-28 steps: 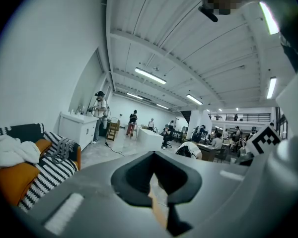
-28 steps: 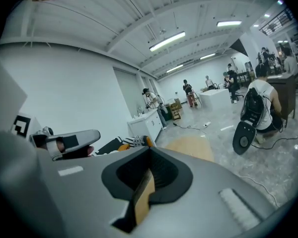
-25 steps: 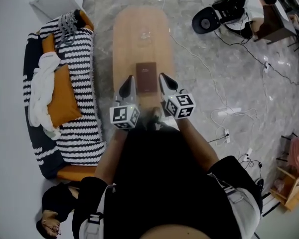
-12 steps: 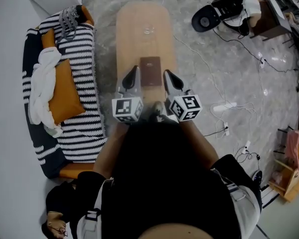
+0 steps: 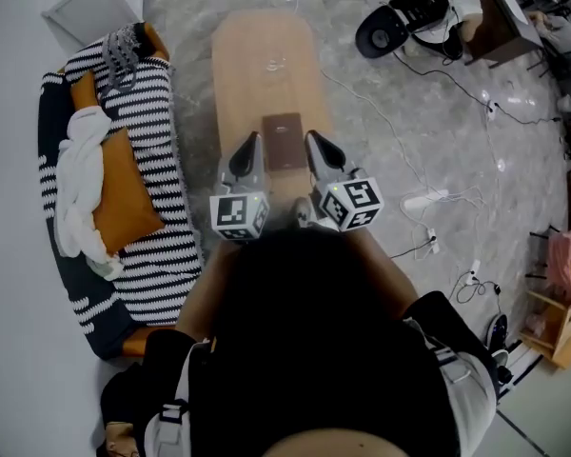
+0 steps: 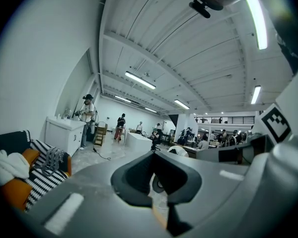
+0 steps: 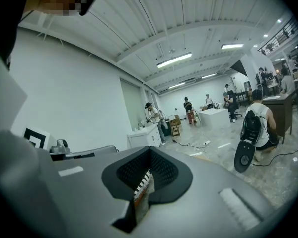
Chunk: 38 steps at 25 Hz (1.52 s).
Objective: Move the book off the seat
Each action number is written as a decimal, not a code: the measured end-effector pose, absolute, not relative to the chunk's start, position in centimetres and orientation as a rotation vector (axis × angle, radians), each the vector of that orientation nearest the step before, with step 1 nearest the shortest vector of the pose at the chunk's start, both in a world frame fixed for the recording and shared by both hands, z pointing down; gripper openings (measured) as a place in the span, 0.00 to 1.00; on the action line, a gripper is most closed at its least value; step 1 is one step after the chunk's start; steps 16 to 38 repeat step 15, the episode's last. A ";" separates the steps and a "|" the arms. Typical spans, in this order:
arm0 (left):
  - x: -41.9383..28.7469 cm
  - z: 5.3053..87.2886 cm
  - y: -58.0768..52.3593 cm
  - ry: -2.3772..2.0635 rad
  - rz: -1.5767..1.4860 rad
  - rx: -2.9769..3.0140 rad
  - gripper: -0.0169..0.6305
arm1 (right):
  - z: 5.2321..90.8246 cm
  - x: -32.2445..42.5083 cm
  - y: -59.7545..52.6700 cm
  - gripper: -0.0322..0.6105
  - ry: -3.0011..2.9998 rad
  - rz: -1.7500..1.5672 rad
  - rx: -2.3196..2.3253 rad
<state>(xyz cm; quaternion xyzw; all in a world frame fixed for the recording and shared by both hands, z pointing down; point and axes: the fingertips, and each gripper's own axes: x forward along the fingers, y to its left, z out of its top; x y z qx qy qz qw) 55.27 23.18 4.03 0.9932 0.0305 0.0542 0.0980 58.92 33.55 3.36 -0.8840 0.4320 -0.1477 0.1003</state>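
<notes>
Room: large white-walled hall with a grey marbled floor [image 5: 390,103]; cables trail across it at 3 o'clock.
Seat: long oval wooden bench [image 5: 266,41] running toward 12 o'clock from the person.
Book: brown book [image 5: 283,141] lying flat near the bench's middle, at 12 o'clock, in neither grip.
Left gripper: left gripper [image 5: 248,144] held level above the bench, at the book's 9 o'clock; fingers together, nothing between them.
Right gripper: right gripper [image 5: 315,143] at the book's 3 o'clock; fingers closed together, empty.
Sofa: striped sofa [image 5: 147,131] at 9 o'clock, carrying an orange cushion [image 5: 124,188] and a white cloth [image 5: 76,174].
</notes>
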 end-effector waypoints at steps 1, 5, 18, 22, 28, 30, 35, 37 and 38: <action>55.4 4.0 23.4 0.100 0.166 2.938 0.03 | 3.2 59.1 33.7 0.06 1.274 -0.433 -2.614; 55.5 3.8 23.7 0.123 0.164 2.947 0.04 | 3.0 59.3 33.7 0.06 1.272 -0.423 -2.613; 55.5 3.6 24.1 0.121 0.165 2.947 0.04 | 2.6 59.1 33.8 0.06 1.298 -0.413 -2.609; 55.5 3.6 24.1 0.121 0.165 2.947 0.04 | 2.6 59.1 33.8 0.06 1.298 -0.413 -2.609; 55.5 3.6 24.1 0.121 0.165 2.947 0.04 | 2.6 59.1 33.8 0.06 1.298 -0.413 -2.609; 55.5 3.6 24.1 0.121 0.165 2.947 0.04 | 2.6 59.1 33.8 0.06 1.298 -0.413 -2.609; 55.5 3.6 24.1 0.121 0.165 2.947 0.04 | 2.6 59.1 33.8 0.06 1.298 -0.413 -2.609; 55.5 3.6 24.1 0.121 0.165 2.947 0.04 | 2.6 59.1 33.8 0.06 1.298 -0.413 -2.609; 55.5 3.6 24.1 0.121 0.165 2.947 0.04 | 2.6 59.1 33.8 0.06 1.298 -0.413 -2.609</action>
